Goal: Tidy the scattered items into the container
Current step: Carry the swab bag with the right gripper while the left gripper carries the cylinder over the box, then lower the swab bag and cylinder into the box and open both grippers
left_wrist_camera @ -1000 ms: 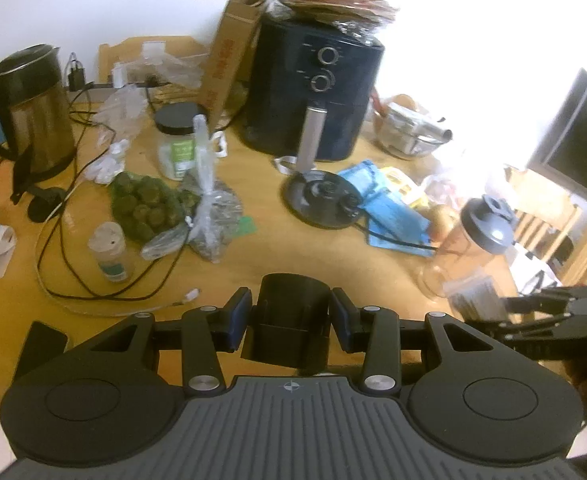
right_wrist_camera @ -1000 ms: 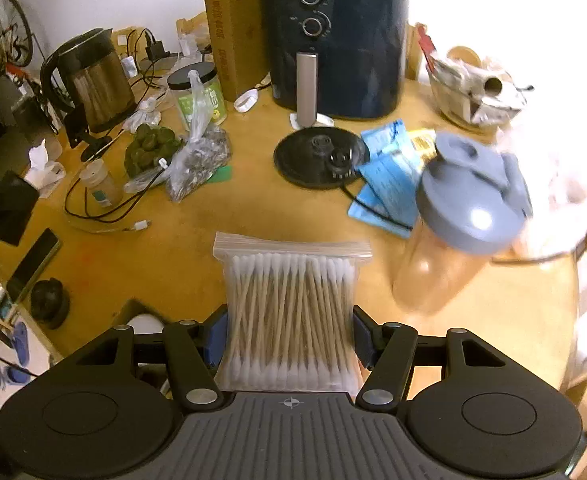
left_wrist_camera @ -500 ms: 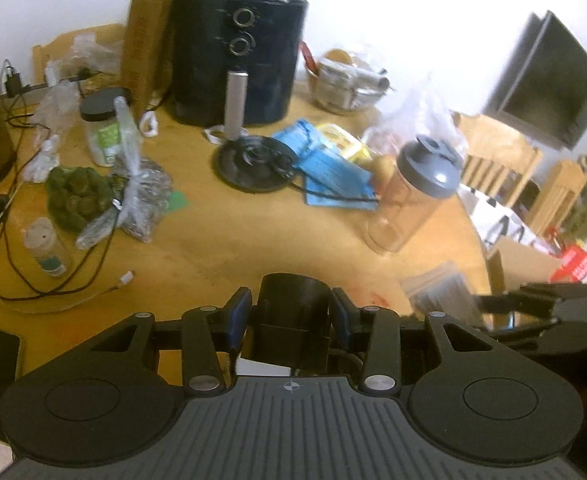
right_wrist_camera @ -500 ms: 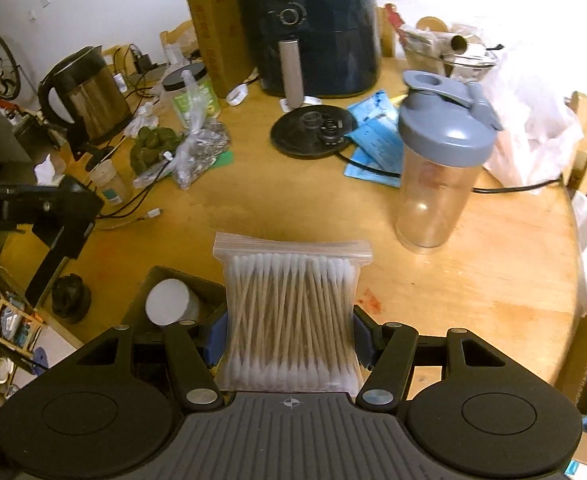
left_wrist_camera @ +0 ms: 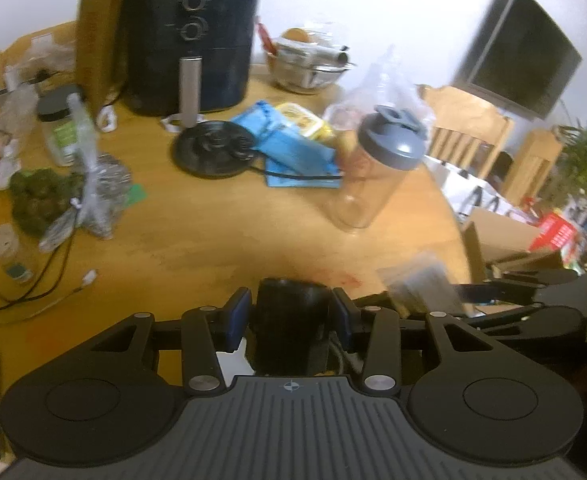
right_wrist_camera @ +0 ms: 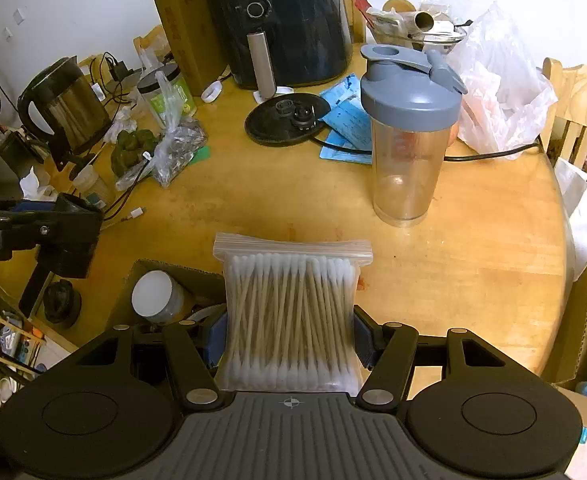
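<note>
The right gripper (right_wrist_camera: 291, 332) clamps a clear zip bag of cotton swabs (right_wrist_camera: 291, 312), its long axis running away from the camera, zip seal farthest. Just left of the bag lies an open cardboard box (right_wrist_camera: 141, 280) holding a white-lidded jar (right_wrist_camera: 152, 295). The left gripper (left_wrist_camera: 291, 316) clasps an upright black cup-shaped object (left_wrist_camera: 289, 320).

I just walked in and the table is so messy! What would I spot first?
Probably the clear bag of cotton swabs, pinched in the right tongs right up front. Behind it stands a see-through shaker bottle with a grey lid, and at the back of the table sits a big black air fryer.
</note>
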`<state>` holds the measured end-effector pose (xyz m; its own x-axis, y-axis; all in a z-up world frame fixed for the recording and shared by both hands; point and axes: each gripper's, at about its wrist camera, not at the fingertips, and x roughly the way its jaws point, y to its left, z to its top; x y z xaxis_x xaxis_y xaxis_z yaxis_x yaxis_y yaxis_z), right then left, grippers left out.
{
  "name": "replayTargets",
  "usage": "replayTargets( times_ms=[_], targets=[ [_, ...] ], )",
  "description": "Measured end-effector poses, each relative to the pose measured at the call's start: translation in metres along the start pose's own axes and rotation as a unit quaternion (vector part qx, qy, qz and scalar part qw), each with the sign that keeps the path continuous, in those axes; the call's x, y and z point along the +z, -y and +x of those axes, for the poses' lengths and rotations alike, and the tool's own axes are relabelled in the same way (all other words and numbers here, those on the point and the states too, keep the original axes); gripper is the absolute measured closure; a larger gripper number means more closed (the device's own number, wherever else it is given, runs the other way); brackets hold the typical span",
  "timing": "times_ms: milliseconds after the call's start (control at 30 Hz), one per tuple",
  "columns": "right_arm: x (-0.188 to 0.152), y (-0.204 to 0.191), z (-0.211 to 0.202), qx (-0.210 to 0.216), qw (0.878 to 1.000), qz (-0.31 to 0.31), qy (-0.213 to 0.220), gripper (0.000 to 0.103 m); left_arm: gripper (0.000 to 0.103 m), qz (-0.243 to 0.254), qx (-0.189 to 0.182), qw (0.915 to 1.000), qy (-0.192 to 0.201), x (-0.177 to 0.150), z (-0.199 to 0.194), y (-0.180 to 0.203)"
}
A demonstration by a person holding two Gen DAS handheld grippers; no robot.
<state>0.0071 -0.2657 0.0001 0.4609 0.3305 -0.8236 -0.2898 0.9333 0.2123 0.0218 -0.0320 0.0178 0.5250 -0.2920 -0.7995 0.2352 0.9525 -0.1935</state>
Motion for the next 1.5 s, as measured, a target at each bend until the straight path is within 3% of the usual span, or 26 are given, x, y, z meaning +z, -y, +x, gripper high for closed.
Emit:
replayTargets(
  times_ms=[233, 633, 1033, 1067, 1100, 1133, 1167, 1500],
  targets=[
    [-0.007, 0.001, 0.003, -0.004, 1.0, 0.01, -0.009, 0.039, 0.039, 0.026, 0.005, 0.9996, 0.0, 0.0, 0.007, 0.013],
    [-0.011, 0.015, -0.001, -0.027, 0.999, 0.045, -0.011, 0.039, 0.038, -0.013, 0.018, 0.9998, -0.002, 0.003, 0.006, 0.001],
    [-0.009, -0.009, 0.001, -0.001, 1.0, 0.004, -0.015, 0.039, 0.038, -0.034, 0.037, 0.9987, -0.005, -0.009, -0.004, -0.007],
    [-0.009, -0.011, 0.003, 0.004, 1.0, 0.0, -0.017, 0.038, 0.038, -0.037, 0.039, 0.9985, -0.005, -0.011, -0.005, -0.008],
    [-0.009, -0.013, 0.005, 0.005, 1.0, -0.003, -0.019, 0.03, 0.038, -0.04, 0.042, 0.9983, -0.005, -0.012, -0.007, -0.01],
    [-0.01, -0.015, 0.009, 0.002, 1.0, -0.004, -0.026, 0.021, 0.038, -0.043, 0.045, 0.9981, -0.005, -0.013, -0.009, -0.011],
    [-0.01, -0.018, 0.013, -0.003, 0.999, -0.007, -0.038, 0.003, 0.038, -0.046, 0.048, 0.9978, -0.004, -0.013, -0.009, -0.013],
    [-0.002, -0.039, 0.012, -0.018, 0.997, -0.046, -0.055, 0.0, 0.038, -0.065, 0.077, 0.9949, -0.007, -0.018, -0.031, -0.032]
  ],
)
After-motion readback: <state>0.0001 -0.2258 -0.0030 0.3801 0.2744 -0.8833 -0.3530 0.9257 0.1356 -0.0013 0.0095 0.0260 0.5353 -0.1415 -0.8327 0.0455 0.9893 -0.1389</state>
